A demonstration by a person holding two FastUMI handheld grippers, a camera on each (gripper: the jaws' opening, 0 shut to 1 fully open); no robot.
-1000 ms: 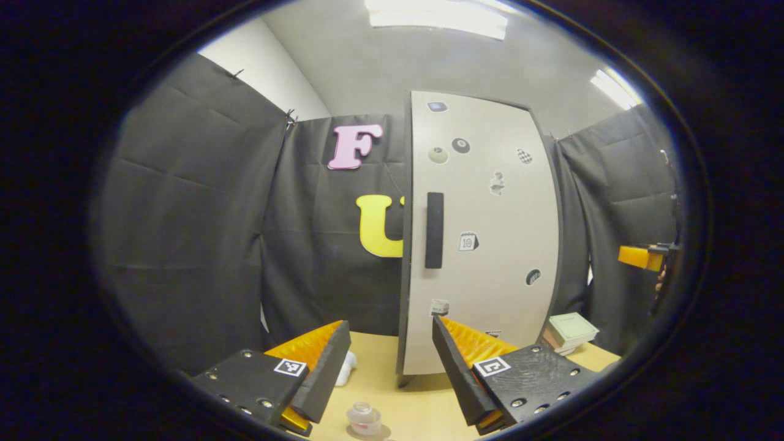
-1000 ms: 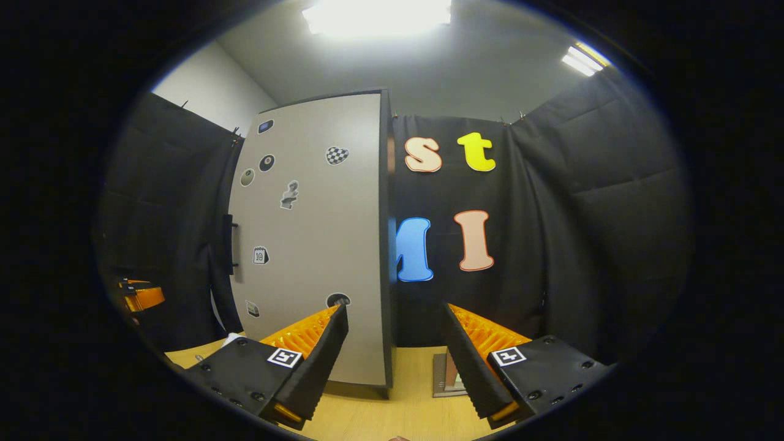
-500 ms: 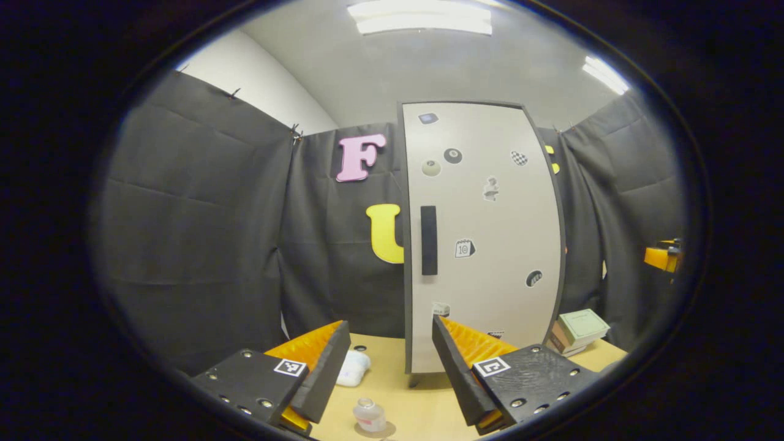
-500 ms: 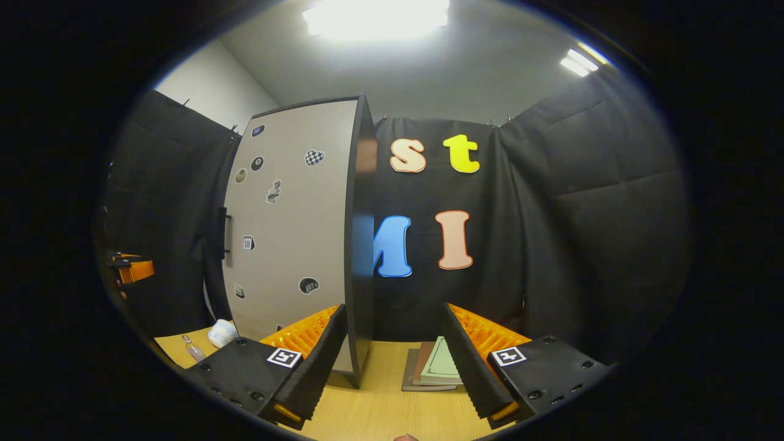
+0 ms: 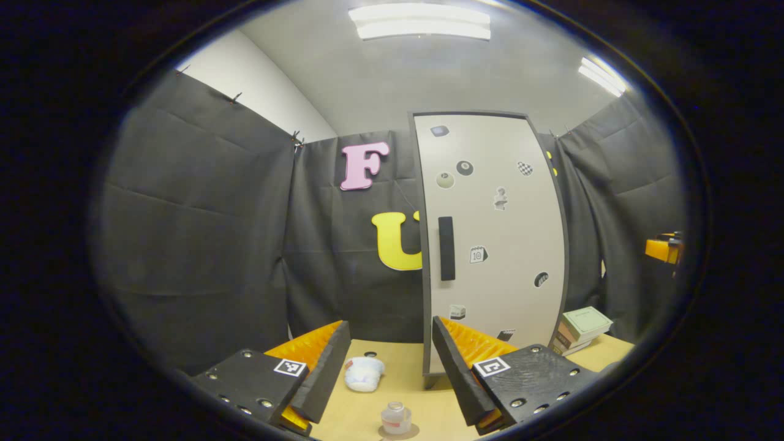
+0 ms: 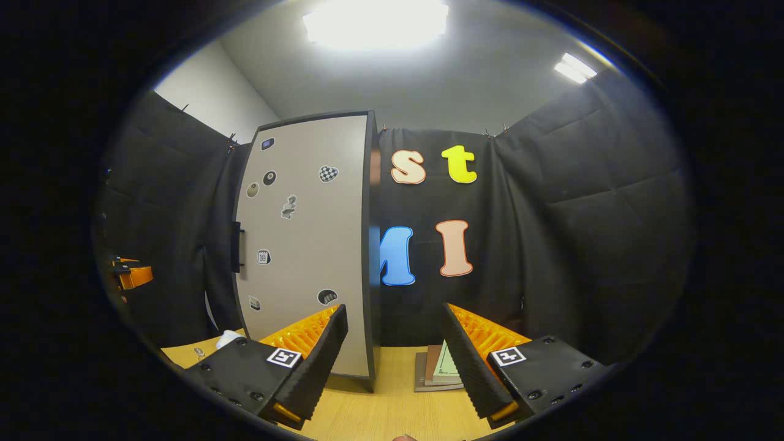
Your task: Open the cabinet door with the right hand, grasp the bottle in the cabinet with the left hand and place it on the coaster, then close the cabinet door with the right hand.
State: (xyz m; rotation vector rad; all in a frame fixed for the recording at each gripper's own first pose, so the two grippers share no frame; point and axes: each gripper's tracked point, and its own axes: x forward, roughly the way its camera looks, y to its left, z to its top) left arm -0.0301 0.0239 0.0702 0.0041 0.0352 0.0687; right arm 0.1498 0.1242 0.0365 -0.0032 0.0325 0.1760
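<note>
The tall grey cabinet [image 5: 496, 245] stands on the wooden table with its door shut and a black handle [image 5: 446, 248] on the door's left side. A small clear bottle [image 5: 395, 418] sits upright on a round coaster [image 5: 398, 433] in front of the cabinet, below and between my left gripper's fingers. The left gripper [image 5: 389, 331] is open and holds nothing. In the right gripper view the cabinet [image 6: 306, 245] is at left of centre, and the right gripper [image 6: 395, 312] is open and holds nothing, a little back from the cabinet's right edge. The bottle [image 6: 199, 351] looks tiny at far left there.
A crumpled white object [image 5: 364, 373] lies on the table left of the cabinet. A stack of books [image 5: 582, 327] rests to the cabinet's right, the same books [image 6: 438, 370] showing between the right gripper's fingers. The other gripper's orange part [image 5: 661, 250] shows at the far right edge.
Both grippers have drawn back from the cabinet, which now looks smaller. The bottle on its coaster has shifted right in the left gripper view. Both stay open.
</note>
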